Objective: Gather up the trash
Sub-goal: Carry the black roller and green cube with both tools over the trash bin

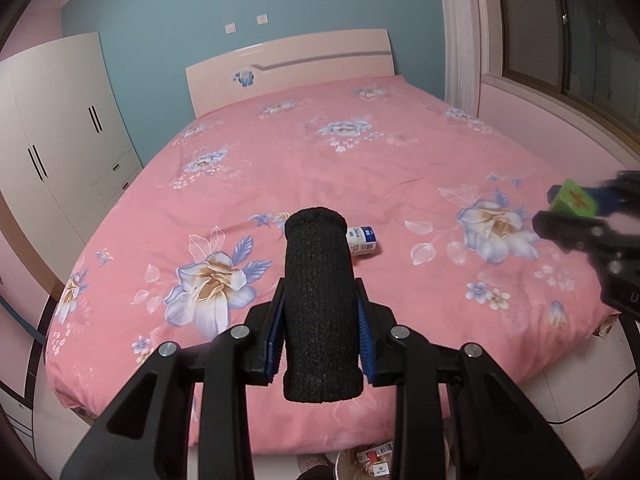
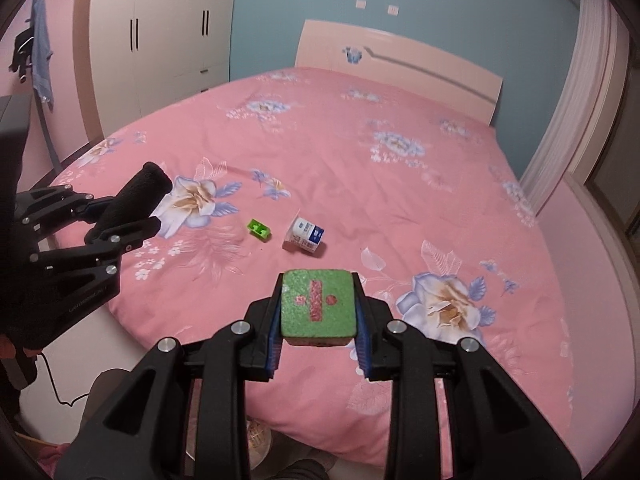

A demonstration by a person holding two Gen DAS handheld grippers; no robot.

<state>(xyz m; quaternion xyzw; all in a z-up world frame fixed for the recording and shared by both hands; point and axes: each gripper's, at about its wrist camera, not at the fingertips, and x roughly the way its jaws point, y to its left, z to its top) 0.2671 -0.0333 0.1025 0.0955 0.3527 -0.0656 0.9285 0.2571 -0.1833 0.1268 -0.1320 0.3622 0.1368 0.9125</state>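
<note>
My left gripper (image 1: 320, 320) is shut on a black foam cylinder (image 1: 318, 296), which stands up between the blue pads above the bed. The same cylinder (image 2: 138, 200) and left gripper (image 2: 120, 220) show at the left of the right wrist view. My right gripper (image 2: 318, 320) is shut on a green foam block (image 2: 318, 304) with a red mark on its top. That block (image 1: 572, 198) shows blurred at the right edge of the left wrist view. On the pink floral bedspread (image 2: 400, 200) lie a small white and blue bottle (image 2: 306, 236) (image 1: 362, 240) and a small green piece (image 2: 259, 230).
The bed has a pale headboard (image 1: 288, 68) against a blue wall. A white wardrobe (image 1: 60, 128) stands to the left and a window (image 1: 580, 40) to the right. Below the bed's foot, packets in a bag (image 1: 372, 460) and a black cable (image 1: 592, 404) lie on the floor.
</note>
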